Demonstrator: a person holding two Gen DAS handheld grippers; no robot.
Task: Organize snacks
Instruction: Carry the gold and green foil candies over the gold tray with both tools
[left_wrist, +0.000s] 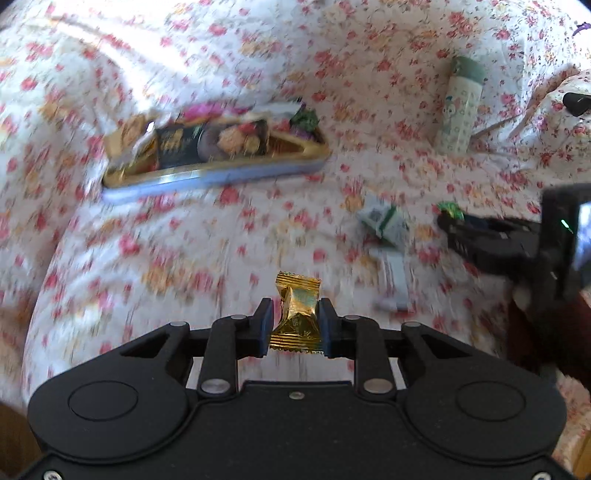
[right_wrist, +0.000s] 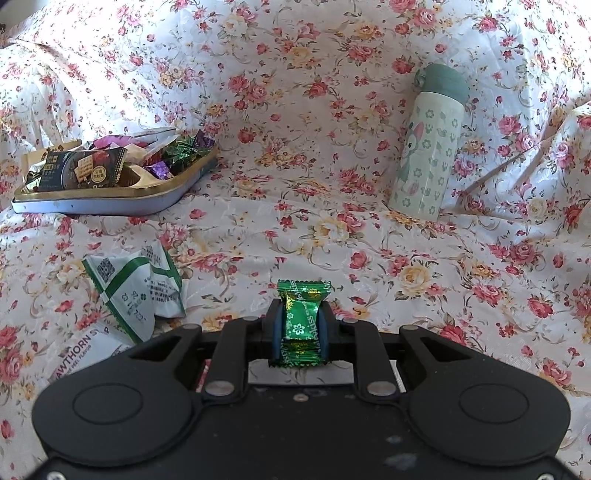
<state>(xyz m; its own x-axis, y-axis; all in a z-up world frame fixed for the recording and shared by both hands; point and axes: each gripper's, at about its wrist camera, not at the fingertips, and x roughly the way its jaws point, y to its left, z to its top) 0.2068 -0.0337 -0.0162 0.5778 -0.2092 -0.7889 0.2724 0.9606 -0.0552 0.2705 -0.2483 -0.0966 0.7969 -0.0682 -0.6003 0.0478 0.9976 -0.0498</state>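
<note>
Floral cloth, one sweet in each gripper

Floral cloth covers everything ahead of both grippers, rumpled into folds at the far side. Ahead and to the right of the right gripper, well apart from it, a pale green bottle with a darker cap leans on a fold. Ahead and to its left lies a shallow tin with a gold rim, filled with wrapped snacks in purple, green and dark wrappers. Nearer, just left of that gripper, white packets with green stripes lie crumpled on the cloth.

The right gripper's jaws are pressed onto a green candy, which stands upright between the blue pads, both crimped ends free. The left gripper pinches a gold candy the same way, above the cloth. From the left wrist view the background is blurred; the tin sits ahead and to the left, the bottle far to the right, and the right gripper shows at the right edge with its green candy.
</note>
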